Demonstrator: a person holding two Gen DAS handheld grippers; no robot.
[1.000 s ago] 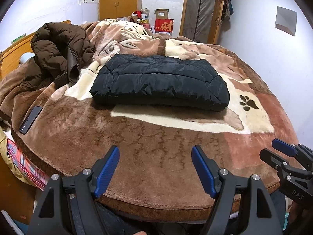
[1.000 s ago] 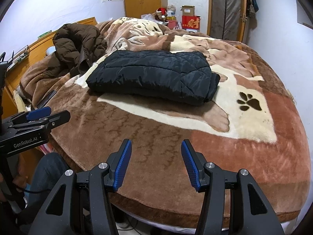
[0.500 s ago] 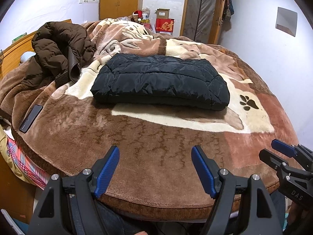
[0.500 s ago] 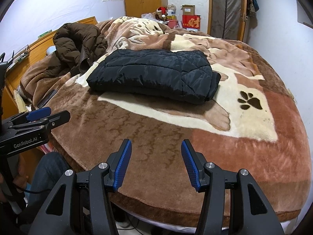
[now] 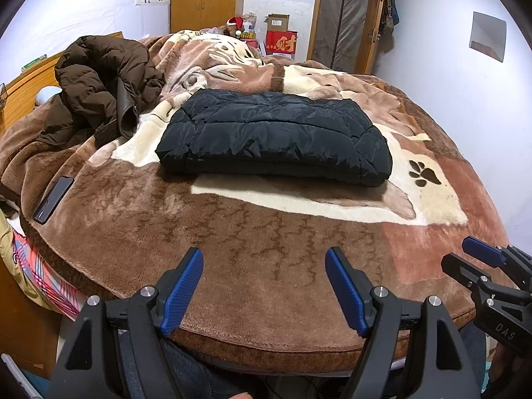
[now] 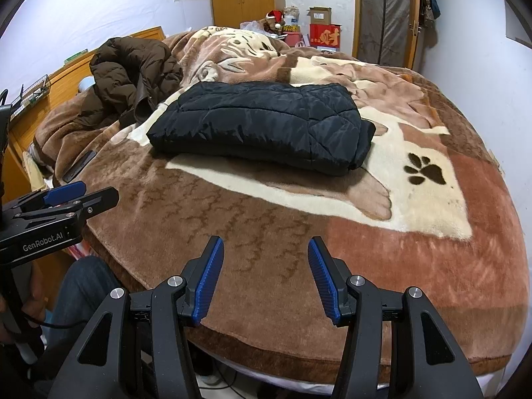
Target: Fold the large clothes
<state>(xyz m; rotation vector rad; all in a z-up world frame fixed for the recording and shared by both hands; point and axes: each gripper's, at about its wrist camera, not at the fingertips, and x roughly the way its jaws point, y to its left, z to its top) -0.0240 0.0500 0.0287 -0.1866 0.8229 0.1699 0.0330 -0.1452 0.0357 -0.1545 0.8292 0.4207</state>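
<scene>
A black quilted jacket [image 5: 272, 136] lies folded into a flat rectangle in the middle of the bed; it also shows in the right wrist view [image 6: 262, 126]. My left gripper [image 5: 264, 286] is open and empty, held over the bed's near edge, well short of the jacket. My right gripper [image 6: 264, 276] is open and empty, also at the near edge. Each gripper shows at the side of the other's view, the right one [image 5: 488, 266] and the left one [image 6: 66, 199].
A crumpled brown puffer coat [image 5: 103, 79] lies at the bed's far left. A dark phone [image 5: 53, 199] lies on the brown patterned blanket [image 5: 266, 232] near the left edge. A wooden headboard [image 6: 50, 83] is on the left; boxes and a door stand behind.
Both grippers have drawn back very slightly from the bed; the jacket has not moved and both stay open.
</scene>
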